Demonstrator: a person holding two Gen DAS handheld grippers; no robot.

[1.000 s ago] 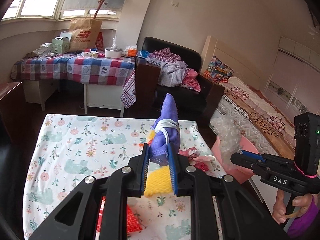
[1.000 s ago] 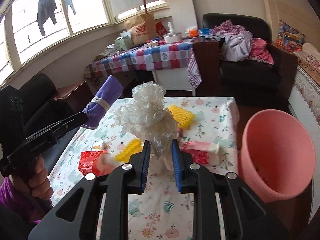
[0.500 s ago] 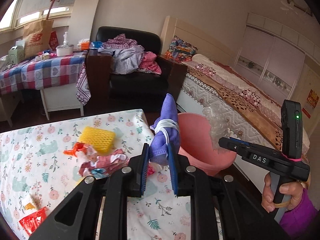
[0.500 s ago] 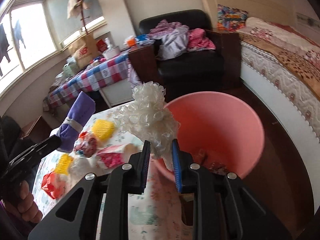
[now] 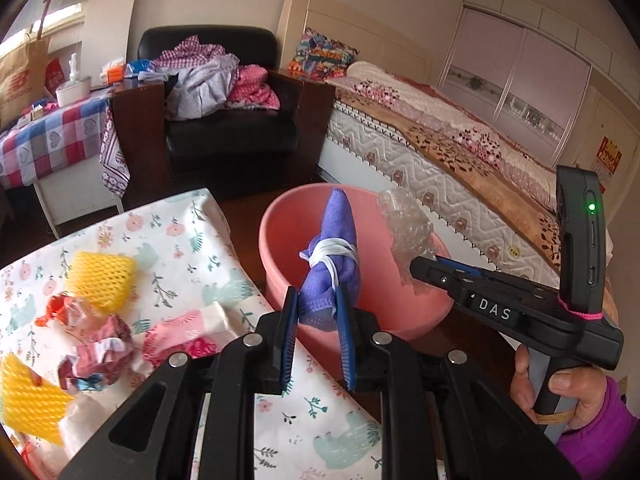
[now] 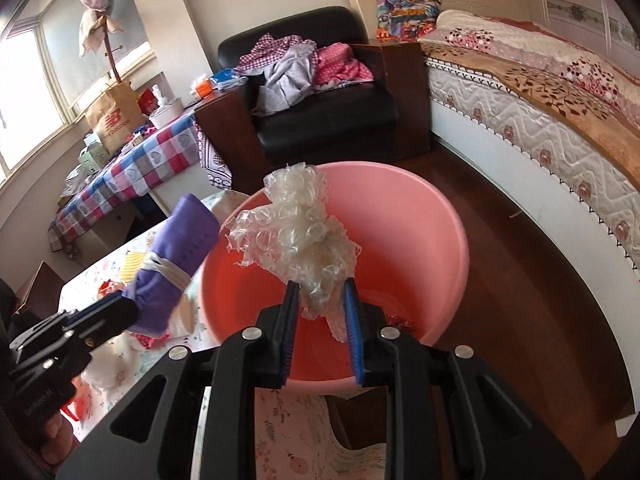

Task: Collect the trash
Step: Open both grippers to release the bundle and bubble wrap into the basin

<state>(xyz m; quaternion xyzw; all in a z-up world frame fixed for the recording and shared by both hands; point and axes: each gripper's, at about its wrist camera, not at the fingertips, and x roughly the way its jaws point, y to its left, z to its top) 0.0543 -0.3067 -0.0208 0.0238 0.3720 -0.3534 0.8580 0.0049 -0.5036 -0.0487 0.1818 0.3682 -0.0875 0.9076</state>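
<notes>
The left gripper is closed on a rolled purple cloth bound with a white band, its blue pads pinching the lower end so the roll stands up and leans over the near wall of the pink basin. The right gripper clamps the tail of a crumpled wad of clear bubble wrap, which rises above the basin's open mouth (in the left wrist view the same wad sits at the basin's far right rim). Both loads hang close together, the cloth to the left of the wrap, not touching as far as the views show.

The basin sits just off the right edge of the table, whose floral cloth drapes over that edge; the rim nearly meets the hanging cloth. Beyond the basin lies a strip of dark wood floor, bounded by the bed on the right and a black armchair heaped with clothes at the back.

Inside the basin, low on the bottom, a few reddish scraps show beside the right pad; what they are is unclear.

On the table remain two yellow foam nets, crumpled red and pink wrappers and a pink-and-white packet.
</notes>
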